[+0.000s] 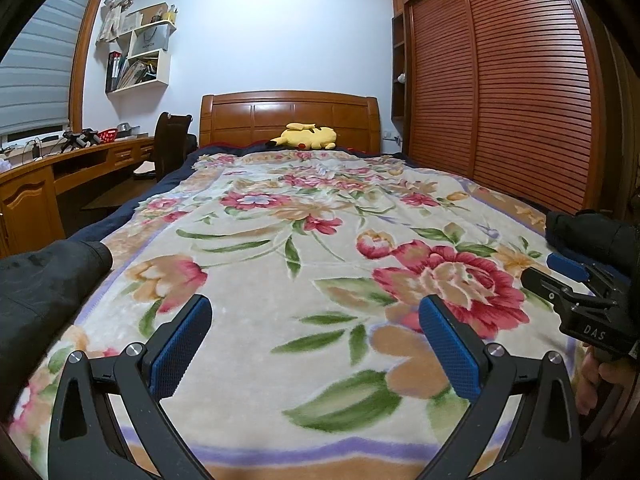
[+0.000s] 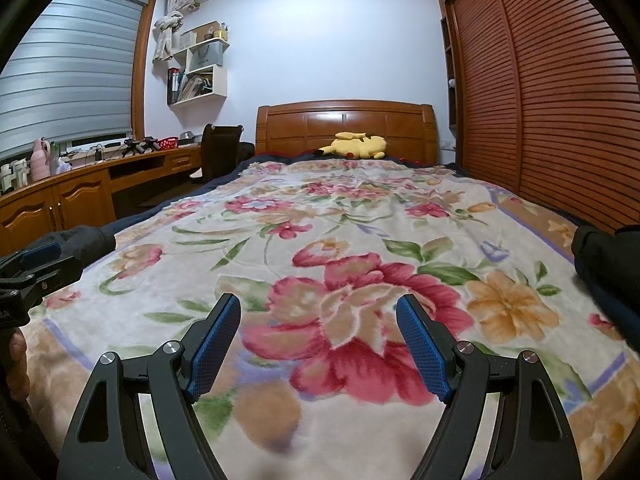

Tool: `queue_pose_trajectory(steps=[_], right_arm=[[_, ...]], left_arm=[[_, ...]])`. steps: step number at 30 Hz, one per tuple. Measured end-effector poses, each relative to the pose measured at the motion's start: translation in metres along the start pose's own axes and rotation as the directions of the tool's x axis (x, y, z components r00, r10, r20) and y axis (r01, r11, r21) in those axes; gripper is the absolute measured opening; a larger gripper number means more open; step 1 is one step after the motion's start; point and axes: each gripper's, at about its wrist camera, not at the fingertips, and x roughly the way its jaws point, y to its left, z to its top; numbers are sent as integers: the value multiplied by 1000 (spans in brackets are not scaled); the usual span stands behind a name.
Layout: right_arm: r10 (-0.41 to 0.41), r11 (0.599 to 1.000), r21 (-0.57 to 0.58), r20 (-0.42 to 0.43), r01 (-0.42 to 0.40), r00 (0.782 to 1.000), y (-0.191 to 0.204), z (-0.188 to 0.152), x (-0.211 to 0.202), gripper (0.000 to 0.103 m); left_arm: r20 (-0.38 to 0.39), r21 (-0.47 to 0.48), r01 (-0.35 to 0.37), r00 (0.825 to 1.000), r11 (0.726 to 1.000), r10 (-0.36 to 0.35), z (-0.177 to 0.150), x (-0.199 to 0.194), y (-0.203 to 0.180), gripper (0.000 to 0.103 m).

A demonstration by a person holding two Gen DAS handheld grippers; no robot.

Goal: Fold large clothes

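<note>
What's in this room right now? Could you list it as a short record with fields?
place: bedroom
bed cover: floral blanket, spread flat
dark garment: black sleeves at the blanket's left and right edges
left tongs: open, nothing between them
right tongs: open, nothing between them
near headboard: yellow plush toy
right side: slatted wardrobe doors
left side: wooden desk

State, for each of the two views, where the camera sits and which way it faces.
Left wrist: on the left gripper, facing up the floral blanket toward the headboard; its open jaws and the right gripper show.
Right wrist: on the right gripper, facing the same way; its open jaws show.
Shared: blanket, headboard, yellow plush toy, dark garment.
</note>
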Motion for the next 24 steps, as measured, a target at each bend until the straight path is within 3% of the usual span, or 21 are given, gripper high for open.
queue_pose_trajectory(steps=[24], right_arm=[[-2, 1000, 3, 5, 2, 1000, -2, 0, -1, 82]], left_arm=[[2, 1, 1, 1000, 1000, -1, 0, -1, 0, 103]])
